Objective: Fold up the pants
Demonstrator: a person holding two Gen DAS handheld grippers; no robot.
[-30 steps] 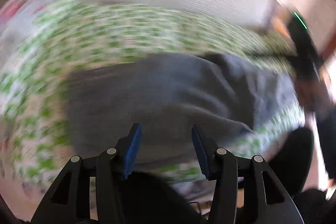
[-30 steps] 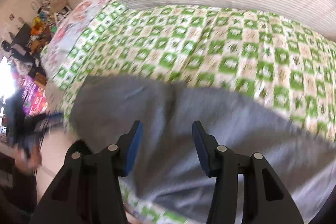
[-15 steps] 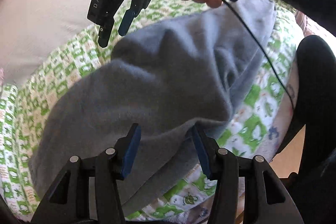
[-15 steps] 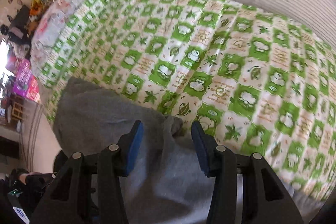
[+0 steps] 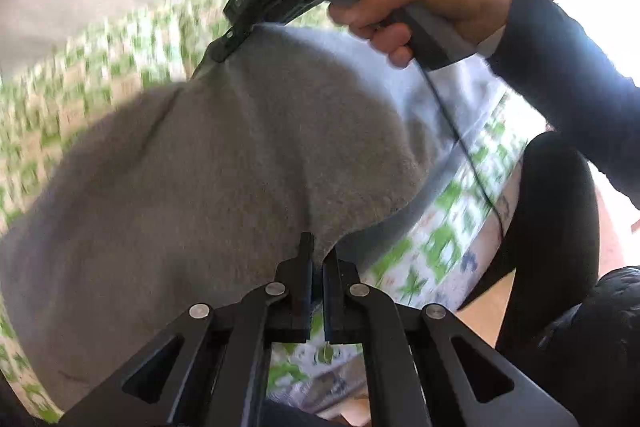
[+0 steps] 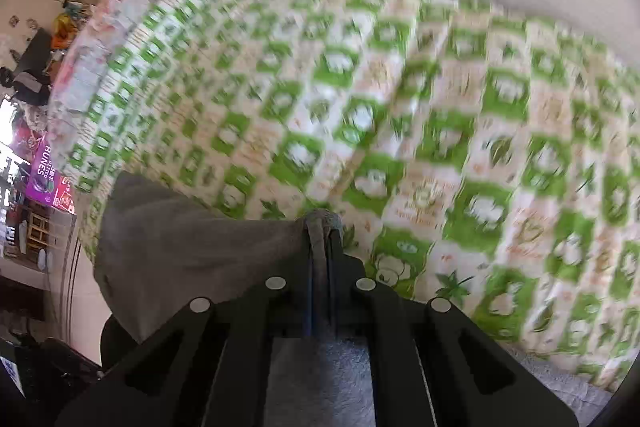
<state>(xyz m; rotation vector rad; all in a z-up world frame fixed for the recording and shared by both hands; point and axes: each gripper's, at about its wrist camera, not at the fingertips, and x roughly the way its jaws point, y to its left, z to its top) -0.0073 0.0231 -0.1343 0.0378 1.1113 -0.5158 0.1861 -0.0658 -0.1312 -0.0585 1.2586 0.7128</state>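
Both grippers are clamped on the grey pants (image 5: 208, 163), left gripper (image 5: 318, 259) at the near hem, right gripper (image 6: 320, 227) beyond it. They're lifting an edge off the green-checked bedspread (image 6: 460, 131); next it needs carrying over evenly.

Grey fleece pants (image 5: 208, 163), bunched and lifted off green-checked bedding at two pinched edges (image 6: 320, 223), draping between.

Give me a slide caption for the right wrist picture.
Right gripper pinches the grey pants above a green-checked bedspread.
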